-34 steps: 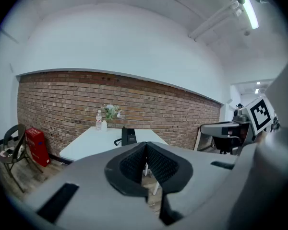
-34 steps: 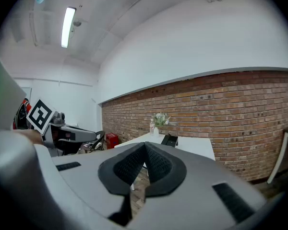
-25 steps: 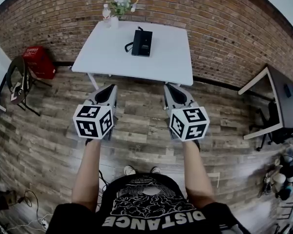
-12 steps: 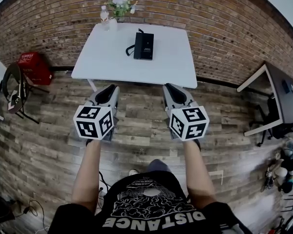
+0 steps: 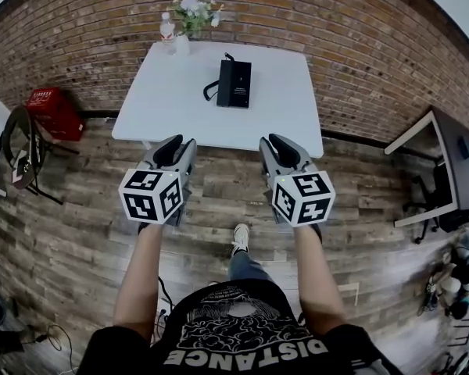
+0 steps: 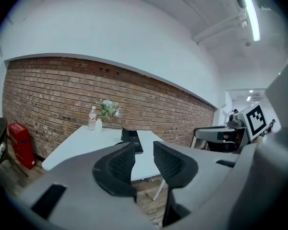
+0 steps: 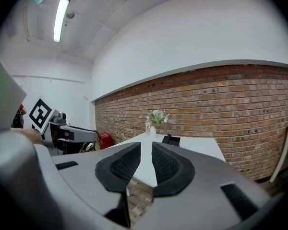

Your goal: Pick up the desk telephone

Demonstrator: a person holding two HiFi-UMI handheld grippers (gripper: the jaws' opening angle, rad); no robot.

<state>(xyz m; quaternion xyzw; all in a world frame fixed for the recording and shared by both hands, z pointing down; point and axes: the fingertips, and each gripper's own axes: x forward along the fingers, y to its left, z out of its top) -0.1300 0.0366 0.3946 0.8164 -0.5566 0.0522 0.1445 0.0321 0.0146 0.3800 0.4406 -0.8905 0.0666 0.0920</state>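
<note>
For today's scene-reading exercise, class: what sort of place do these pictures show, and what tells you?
Probably an office or workroom: a white table bearing a desk telephone stands against a brick wall, another desk sits to the right, and tube lights hang overhead.

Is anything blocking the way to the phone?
Nothing visible: only floor and bare table lie between the desk telephone and the left gripper and right gripper, jaws opening, empty. Bottle and flowers stand farther back.

Black desk telephone (image 5: 234,83), flat slab lying face up, handset resting on it, dark curled cord at its left side, upper centre of the frame, on white table (image 5: 172,116)
</note>
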